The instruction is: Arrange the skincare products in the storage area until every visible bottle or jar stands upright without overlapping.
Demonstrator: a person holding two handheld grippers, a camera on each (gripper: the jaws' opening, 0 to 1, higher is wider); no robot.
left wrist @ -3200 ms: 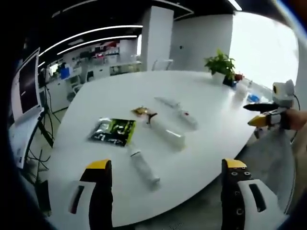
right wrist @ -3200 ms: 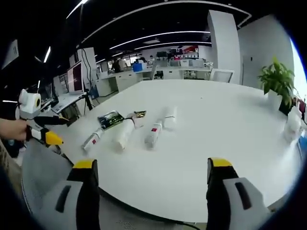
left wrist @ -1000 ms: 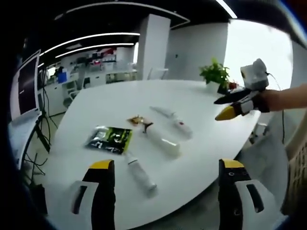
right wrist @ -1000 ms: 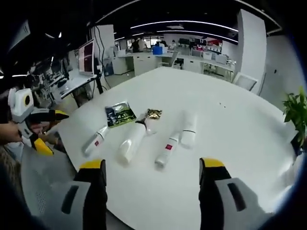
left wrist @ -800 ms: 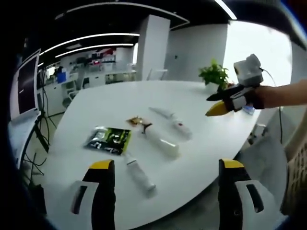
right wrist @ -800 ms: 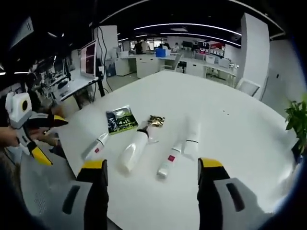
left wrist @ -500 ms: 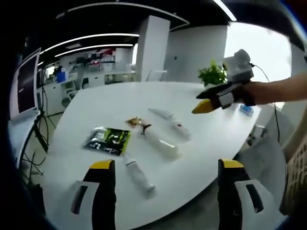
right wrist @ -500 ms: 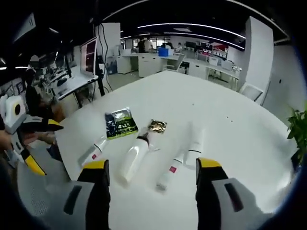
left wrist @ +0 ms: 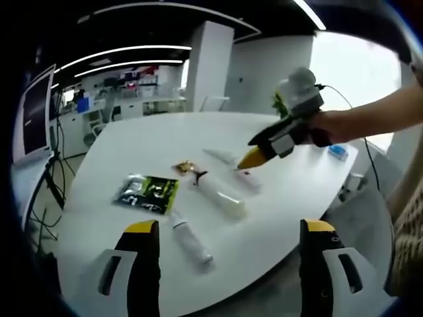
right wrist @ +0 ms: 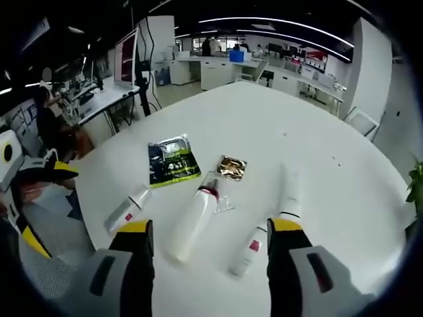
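Several white skincare products lie on their sides on the white table (left wrist: 132, 139). They are a large bottle (left wrist: 221, 198) (right wrist: 193, 224), a small tube (left wrist: 190, 239) (right wrist: 129, 208), a red-labelled tube (left wrist: 246, 178) (right wrist: 248, 251) and a plain tube (right wrist: 289, 191). A green-black sachet (left wrist: 147, 193) (right wrist: 173, 162) and a gold sachet (left wrist: 185, 168) (right wrist: 231, 168) lie flat beside them. My left gripper (left wrist: 229, 228) (right wrist: 46, 205) hangs open at the table's near edge. My right gripper (right wrist: 210, 228) (left wrist: 254, 155) is open above the tubes, holding nothing.
A person's hand (left wrist: 334, 125) and arm reach in from the right, holding the right gripper. A potted plant (left wrist: 281, 102) stands at the table's far end. Desks and a monitor (right wrist: 125, 63) lie beyond the table.
The right gripper has swung in over the table and come down closer to the lying products. The left gripper has stayed near the table edge. No product has moved.
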